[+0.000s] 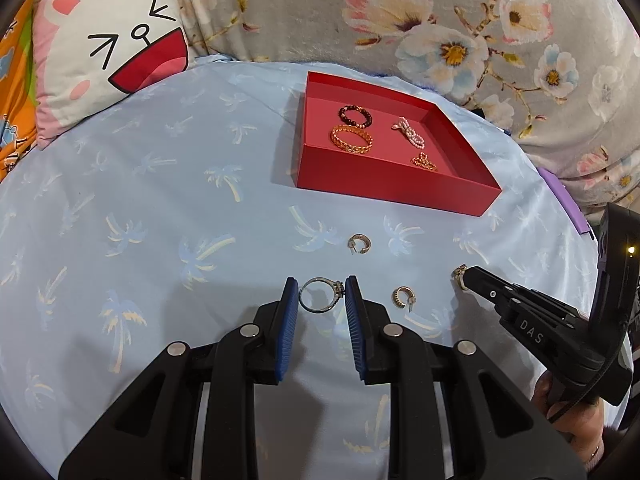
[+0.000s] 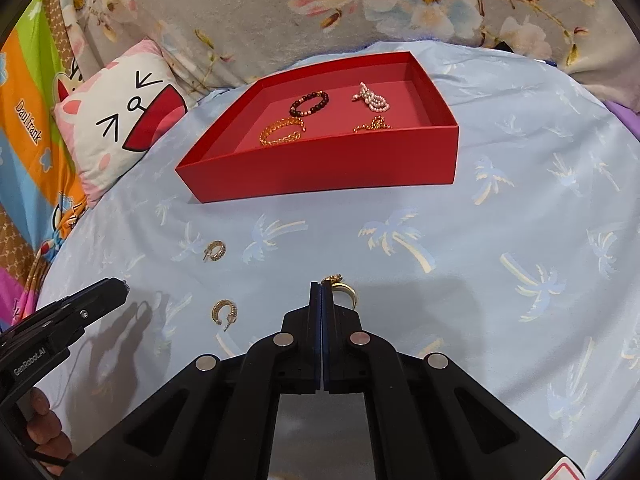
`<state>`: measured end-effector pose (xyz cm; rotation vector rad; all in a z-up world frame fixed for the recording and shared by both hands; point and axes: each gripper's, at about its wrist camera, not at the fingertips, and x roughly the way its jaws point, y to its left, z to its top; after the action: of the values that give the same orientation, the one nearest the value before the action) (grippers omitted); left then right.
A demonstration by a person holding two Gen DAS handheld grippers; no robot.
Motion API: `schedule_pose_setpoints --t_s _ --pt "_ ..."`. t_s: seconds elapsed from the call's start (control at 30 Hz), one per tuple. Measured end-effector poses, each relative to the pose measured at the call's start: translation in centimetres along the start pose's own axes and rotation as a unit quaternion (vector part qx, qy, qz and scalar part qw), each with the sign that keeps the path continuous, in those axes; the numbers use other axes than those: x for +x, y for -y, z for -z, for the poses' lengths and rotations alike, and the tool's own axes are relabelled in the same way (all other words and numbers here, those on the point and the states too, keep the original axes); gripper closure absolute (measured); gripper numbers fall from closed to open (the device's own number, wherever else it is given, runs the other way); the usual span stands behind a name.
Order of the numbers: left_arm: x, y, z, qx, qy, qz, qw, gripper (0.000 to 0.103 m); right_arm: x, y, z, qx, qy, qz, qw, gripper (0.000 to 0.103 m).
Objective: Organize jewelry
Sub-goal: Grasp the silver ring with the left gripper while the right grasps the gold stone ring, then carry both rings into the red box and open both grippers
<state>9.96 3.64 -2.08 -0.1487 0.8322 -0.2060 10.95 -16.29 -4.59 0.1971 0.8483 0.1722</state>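
A red tray [image 1: 384,184] on the blue palm-print cloth holds a dark bead bracelet [image 1: 355,115], a gold chain bracelet [image 1: 351,140], a pearl piece [image 1: 410,131] and a small gold piece [image 1: 424,161]. My left gripper [image 1: 322,294] grips a silver ring [image 1: 320,295] between its blue pads, at the cloth. My right gripper [image 2: 322,288] is shut, with a gold ring [image 2: 344,290] at its tip; whether it pinches the ring is unclear. Two gold hoop earrings [image 1: 359,243] [image 1: 404,297] lie loose on the cloth. The tray also shows in the right wrist view [image 2: 320,172].
A cat-face pillow [image 1: 108,52] lies at the far left. A grey floral blanket [image 1: 440,20] runs behind the tray. A purple object [image 1: 564,200] sits at the cloth's right edge. The hoop earrings also show in the right wrist view [image 2: 215,251] [image 2: 224,312].
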Motion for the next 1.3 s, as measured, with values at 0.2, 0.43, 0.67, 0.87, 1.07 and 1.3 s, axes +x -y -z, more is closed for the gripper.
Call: schedule_pose_setpoints --t_s 0.2,0.43,0.67,0.87,1.07,1.3 --pt "-0.5 0.4 0.0 0.002 0.003 0.002 1.0000 0.080 -1.4 0.1 -0.3 -0.005 0.020 -0.001 1.000 0.103" --pt "-0.9 0.5 0.1 0.005 0.003 0.003 1.0000 0.080 0.4 -0.2 -0.5 -0.020 -0.006 0.006 1.000 0.070" --pt "-0.8 0.4 0.0 0.004 0.001 0.002 1.0000 0.080 1.5 -0.4 -0.5 -0.030 -0.017 0.012 0.999 0.086" --pt "-0.6 0.3 0.0 0.002 -0.002 0.002 1.0000 0.080 1.4 -0.3 -0.5 -0.033 -0.016 0.013 0.999 0.086" --pt "-1.0 0.6 -0.1 0.004 0.002 0.004 1.0000 0.080 0.2 -0.2 -0.7 -0.029 -0.001 0.008 1.000 0.086" --pt "-1.5 1.4 -0.8 0.013 0.011 0.009 0.9998 0.080 -2.6 -0.4 -1.7 -0.027 0.029 -0.002 0.999 0.086"
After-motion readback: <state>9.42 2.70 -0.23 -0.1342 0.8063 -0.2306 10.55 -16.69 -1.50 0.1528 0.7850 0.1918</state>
